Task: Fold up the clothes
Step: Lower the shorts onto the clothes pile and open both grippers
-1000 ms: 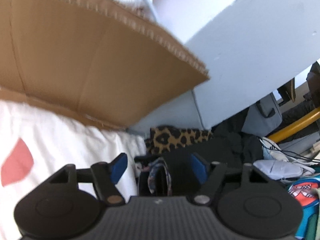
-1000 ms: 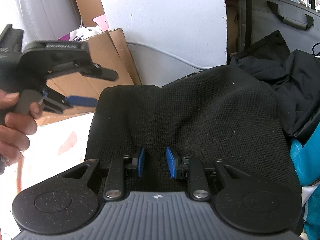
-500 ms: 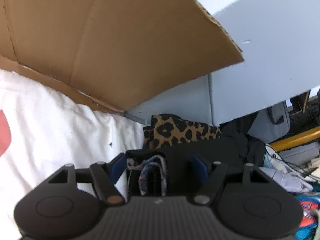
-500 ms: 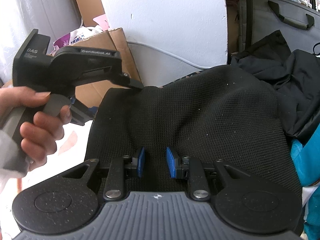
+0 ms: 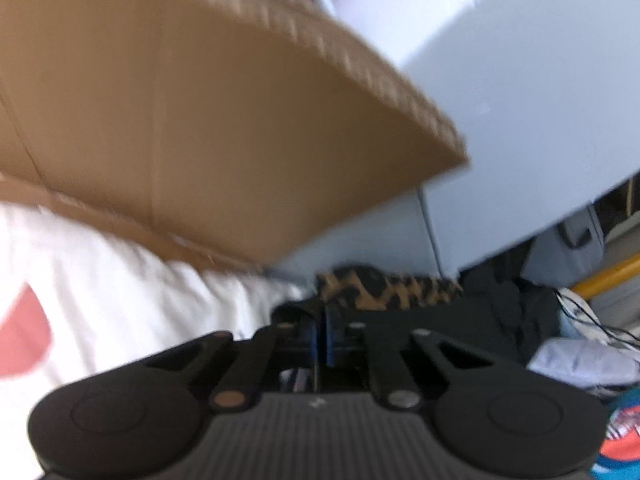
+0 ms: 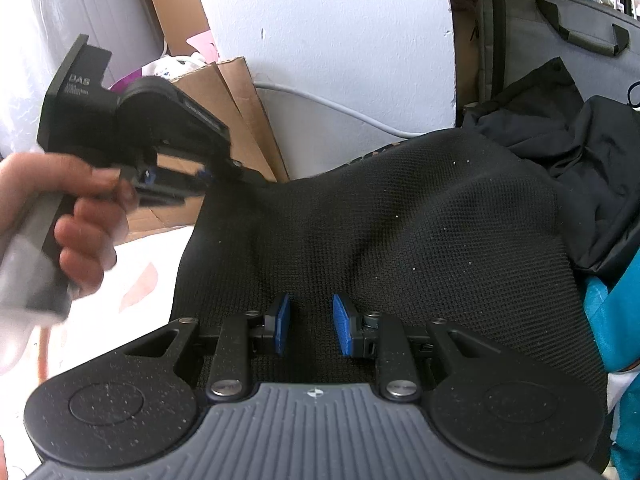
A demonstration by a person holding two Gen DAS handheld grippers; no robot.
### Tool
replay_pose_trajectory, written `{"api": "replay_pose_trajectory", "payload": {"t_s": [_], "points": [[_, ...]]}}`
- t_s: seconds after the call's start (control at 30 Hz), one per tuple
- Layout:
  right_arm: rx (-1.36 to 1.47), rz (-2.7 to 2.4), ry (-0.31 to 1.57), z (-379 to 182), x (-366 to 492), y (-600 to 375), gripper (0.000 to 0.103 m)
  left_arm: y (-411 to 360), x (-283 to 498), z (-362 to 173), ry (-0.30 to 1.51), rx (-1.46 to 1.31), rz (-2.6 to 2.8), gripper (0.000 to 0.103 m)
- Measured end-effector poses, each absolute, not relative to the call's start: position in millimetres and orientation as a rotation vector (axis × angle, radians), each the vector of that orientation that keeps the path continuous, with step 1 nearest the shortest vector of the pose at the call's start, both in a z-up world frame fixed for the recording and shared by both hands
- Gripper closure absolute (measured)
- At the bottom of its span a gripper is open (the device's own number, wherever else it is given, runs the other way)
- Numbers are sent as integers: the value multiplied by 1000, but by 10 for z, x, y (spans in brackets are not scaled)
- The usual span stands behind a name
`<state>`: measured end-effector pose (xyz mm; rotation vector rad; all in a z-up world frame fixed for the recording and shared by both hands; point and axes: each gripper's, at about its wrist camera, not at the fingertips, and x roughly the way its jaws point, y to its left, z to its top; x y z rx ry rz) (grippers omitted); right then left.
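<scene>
Black mesh-knit garment (image 6: 400, 240) spread over the clutter, fold barely begun, far left corner lifted. Left gripper (image 5: 321, 334), just snapped closed, pinching that corner by the brown cardboard box (image 5: 200, 120). Right gripper (image 6: 307, 326), jaws part open, poised over the near hem, clasping nothing.

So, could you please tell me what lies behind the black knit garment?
Behind the black knit garment a leopard-print cloth lies against the white wall, beside a cardboard box. How far the leopard cloth extends is hidden under the garment.
</scene>
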<state>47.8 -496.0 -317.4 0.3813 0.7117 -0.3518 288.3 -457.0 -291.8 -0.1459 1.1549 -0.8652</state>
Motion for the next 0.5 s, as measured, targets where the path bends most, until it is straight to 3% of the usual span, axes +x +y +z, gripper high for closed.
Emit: {"api": "replay_pose_trajectory", "payload": {"t_s": [0.2, 0.3, 0.5], "points": [[387, -348, 712, -3177, 480, -4960, 73, -4557, 2936, -2746, 1050, -68, -873, 99], [394, -352, 714, -3172, 495, -4964, 72, -4516, 2937, -2680, 1019, -23, -825, 90], [423, -368, 702, -3127, 495, -4995, 72, -4328, 2871, -2592, 1066, 24, -833, 87]]}}
